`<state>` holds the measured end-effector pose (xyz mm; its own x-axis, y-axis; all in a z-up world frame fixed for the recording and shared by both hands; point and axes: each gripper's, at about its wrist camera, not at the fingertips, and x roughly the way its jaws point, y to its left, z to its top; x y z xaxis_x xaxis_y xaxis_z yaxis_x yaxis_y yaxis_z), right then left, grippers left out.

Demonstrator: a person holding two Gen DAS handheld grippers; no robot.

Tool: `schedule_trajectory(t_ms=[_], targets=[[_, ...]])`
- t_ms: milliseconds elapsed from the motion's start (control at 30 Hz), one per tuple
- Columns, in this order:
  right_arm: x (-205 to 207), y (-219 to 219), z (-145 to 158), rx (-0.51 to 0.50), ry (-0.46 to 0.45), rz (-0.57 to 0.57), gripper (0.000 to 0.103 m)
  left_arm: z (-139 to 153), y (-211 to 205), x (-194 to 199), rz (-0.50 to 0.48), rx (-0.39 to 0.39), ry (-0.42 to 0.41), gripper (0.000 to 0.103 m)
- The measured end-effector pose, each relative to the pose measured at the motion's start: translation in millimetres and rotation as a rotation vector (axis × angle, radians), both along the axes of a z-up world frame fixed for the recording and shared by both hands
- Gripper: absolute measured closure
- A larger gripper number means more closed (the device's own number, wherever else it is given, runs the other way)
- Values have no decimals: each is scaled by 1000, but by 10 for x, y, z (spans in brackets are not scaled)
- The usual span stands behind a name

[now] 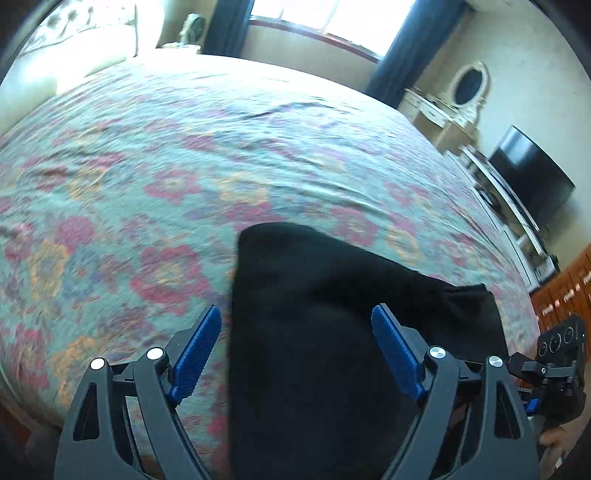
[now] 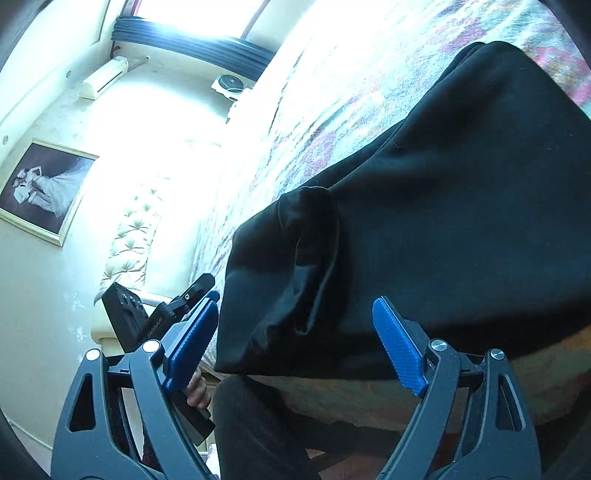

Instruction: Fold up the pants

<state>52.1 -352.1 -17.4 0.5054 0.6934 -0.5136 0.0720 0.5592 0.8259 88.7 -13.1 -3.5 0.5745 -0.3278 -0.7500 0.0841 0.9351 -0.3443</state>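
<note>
Pants, black and already folded into a thick bundle, lie at the near edge of the bed, partly hanging over it in your right wrist view. Your left gripper has its blue fingers spread wide, one on either side of the bundle's left part, gripping nothing. Your right gripper is just as wide apart, its fingers bracketing the near hanging corner of the cloth without pinching it. From the left wrist view you can see the right gripper's black body at the far right edge.

Under the pants, the floral bedspread in teal, pink and orange covers the whole bed, rumpled with shallow creases. A tufted cream headboard stands at one end, with a framed photograph on the wall above it. Farther off, a black television sits on a low unit, beside a white dressing table with an oval mirror. At the back, dark blue curtains frame a bright window.
</note>
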Motion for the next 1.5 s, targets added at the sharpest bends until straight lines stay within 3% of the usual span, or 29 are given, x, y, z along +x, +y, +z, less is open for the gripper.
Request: schedule_trajectory(t_ms=[100,233,333,433,533,600,700,933,1167,1500], targets=[[260,165,-93,-35,35,44,17,-208,318,28,99,-48,55,21],[440,352,-160,-77,56,87,17,-357,399,31,105,-99,61,20],[439,458,-114,-76,47,116,17,-348,357,39,104,-68,39,18],[440,567,-133,-4,42,173,18,-315,321,22,98,-37,13,17],[456,691,-174,-22,52,193,19,-306,308,8,98,-19,2,17],[474,713,-123,-45,54,204,23,-311,311,6,103,-16,2,17],[500,724,-108,-89,51,222,44,-311,310,1,107,-9,-1,17],[604,705,-222,-122,80,240,81,-278,268,-39,100,30,-20,17],[653,774,-128,-151,80,251,88,-273,264,-35,95,42,-28,17],[639,537,320,-201,4,263,92,-247,212,-44,67,31,-26,17]])
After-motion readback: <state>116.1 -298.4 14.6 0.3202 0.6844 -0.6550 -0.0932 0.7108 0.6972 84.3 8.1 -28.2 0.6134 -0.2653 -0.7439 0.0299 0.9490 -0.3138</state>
